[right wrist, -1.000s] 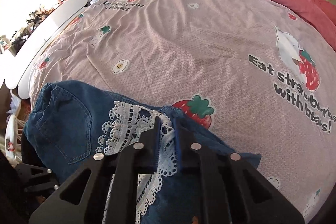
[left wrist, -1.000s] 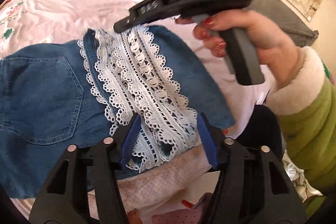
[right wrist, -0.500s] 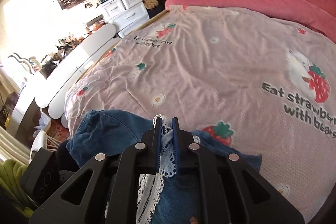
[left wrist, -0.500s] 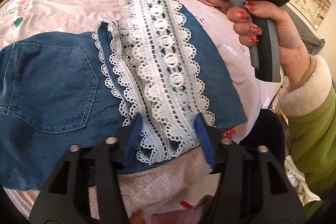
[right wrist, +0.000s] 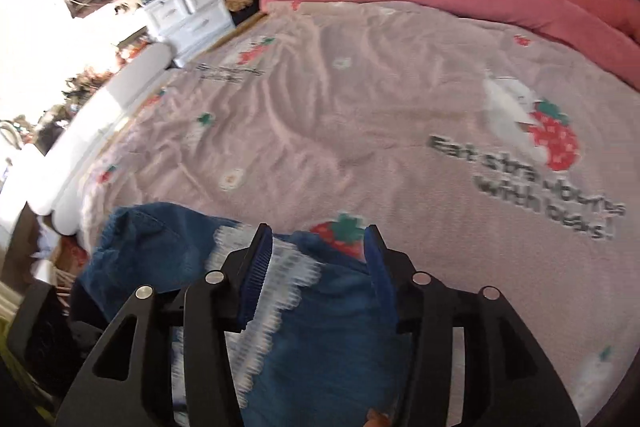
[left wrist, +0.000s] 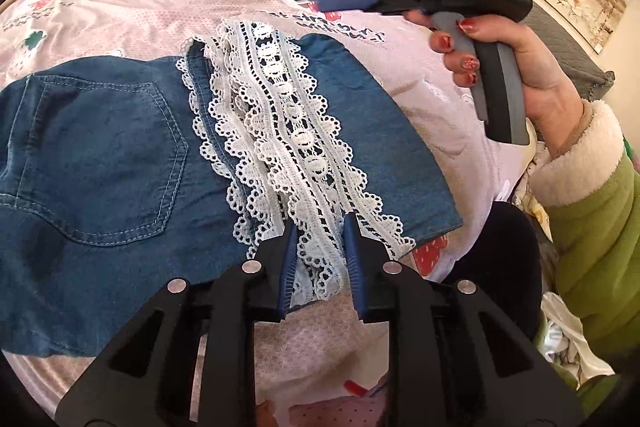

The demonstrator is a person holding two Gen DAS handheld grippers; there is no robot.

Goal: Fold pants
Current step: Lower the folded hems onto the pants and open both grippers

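The denim pants (left wrist: 120, 163) lie spread at the near edge of the bed (right wrist: 320, 115), with a white lace trim (left wrist: 288, 147) across the leg. The left gripper (left wrist: 320, 247) has just been closing and its jaws now hold the near end of the lace. The right gripper (right wrist: 316, 259) has just been opening; its jaws stand apart with nothing between them, above the cloth. The lace is thin and open, so it may slip or tear if it is pulled hard. The bedsheet (right wrist: 400, 87) reads "Eat strawberries with bears!"
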